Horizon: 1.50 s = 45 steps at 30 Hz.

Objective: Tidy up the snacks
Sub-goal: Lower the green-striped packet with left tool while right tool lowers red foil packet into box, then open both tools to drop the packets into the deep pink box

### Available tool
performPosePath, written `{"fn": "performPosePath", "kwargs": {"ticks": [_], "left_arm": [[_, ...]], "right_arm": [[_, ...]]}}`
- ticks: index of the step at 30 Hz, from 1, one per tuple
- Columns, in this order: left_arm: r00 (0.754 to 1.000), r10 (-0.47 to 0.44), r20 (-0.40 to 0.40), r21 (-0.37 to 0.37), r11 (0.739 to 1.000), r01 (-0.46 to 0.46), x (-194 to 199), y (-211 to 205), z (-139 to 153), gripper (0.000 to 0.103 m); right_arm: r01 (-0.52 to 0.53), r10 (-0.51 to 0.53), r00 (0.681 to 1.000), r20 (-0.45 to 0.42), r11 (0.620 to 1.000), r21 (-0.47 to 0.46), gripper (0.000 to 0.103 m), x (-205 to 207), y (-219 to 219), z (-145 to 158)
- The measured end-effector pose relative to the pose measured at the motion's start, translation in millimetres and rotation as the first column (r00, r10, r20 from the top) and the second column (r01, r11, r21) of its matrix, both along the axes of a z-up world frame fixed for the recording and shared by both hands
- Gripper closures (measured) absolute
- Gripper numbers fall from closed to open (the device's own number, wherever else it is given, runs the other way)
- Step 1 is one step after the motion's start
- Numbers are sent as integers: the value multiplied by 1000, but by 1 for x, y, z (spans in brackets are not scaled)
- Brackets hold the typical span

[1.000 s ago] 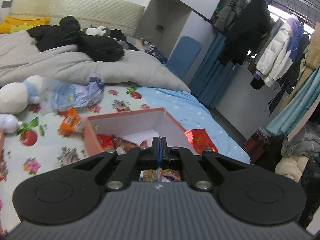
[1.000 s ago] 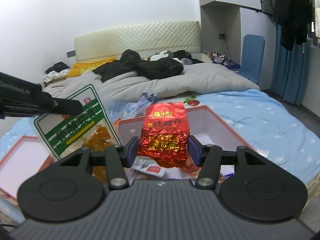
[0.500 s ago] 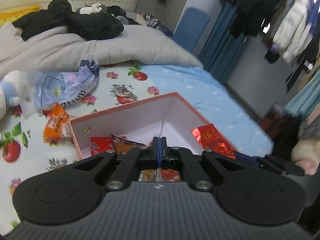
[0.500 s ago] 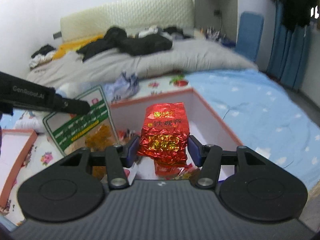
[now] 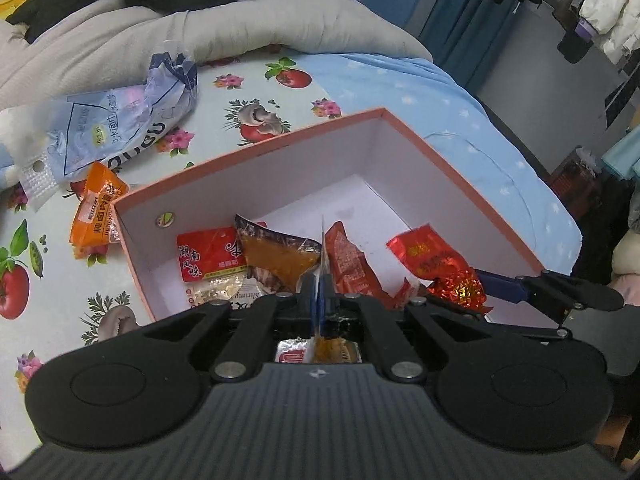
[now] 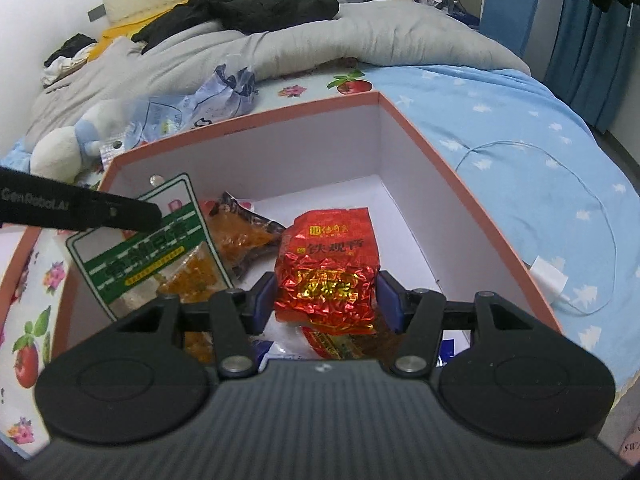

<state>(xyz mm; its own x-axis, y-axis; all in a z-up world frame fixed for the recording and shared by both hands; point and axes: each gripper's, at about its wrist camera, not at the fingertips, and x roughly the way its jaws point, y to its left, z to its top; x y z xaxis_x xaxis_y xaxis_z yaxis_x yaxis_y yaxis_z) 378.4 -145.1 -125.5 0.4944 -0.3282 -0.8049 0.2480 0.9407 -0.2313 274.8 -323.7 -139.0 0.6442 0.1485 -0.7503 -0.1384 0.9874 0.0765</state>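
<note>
Right gripper (image 6: 326,300) holds the red foil tea packet (image 6: 328,268) over the pink box (image 6: 460,176) on the bed, fingers about half open and pressing on its sides. Left gripper (image 5: 319,300), fingers fully closed, pinches the thin edge of a green-labelled snack pouch (image 6: 148,256) above the box's near left corner. Both are judged light, crinkly and slippery; hold them by the flat sides or sealed edge. Box contents beneath the grippers are hidden; the pouch appears edge-on in the left view.
</note>
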Motion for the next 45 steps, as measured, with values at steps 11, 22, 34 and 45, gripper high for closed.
{"fn": "performPosePath", "kwargs": {"ticks": [11,22,34,45], "left_arm": [[998,67,14,-35,997,-67,-13,21,7,31],[976,79,204,-34,997,-74,-77,34,51,29],[937,134,322,-51,991,-124,-153,65,78,29],[926,193,324,-58,981,-184,-212,91,68,29]], "right_arm": [[42,-46,997,67,997,65,24,-19,-7,13],[15,-38,980,197,993,119,24,-65,5,53],[13,-53,966,254,987,157,24,-120,22,63],[-31,-15,962,274,986,166,24,-173,53,53]]}}
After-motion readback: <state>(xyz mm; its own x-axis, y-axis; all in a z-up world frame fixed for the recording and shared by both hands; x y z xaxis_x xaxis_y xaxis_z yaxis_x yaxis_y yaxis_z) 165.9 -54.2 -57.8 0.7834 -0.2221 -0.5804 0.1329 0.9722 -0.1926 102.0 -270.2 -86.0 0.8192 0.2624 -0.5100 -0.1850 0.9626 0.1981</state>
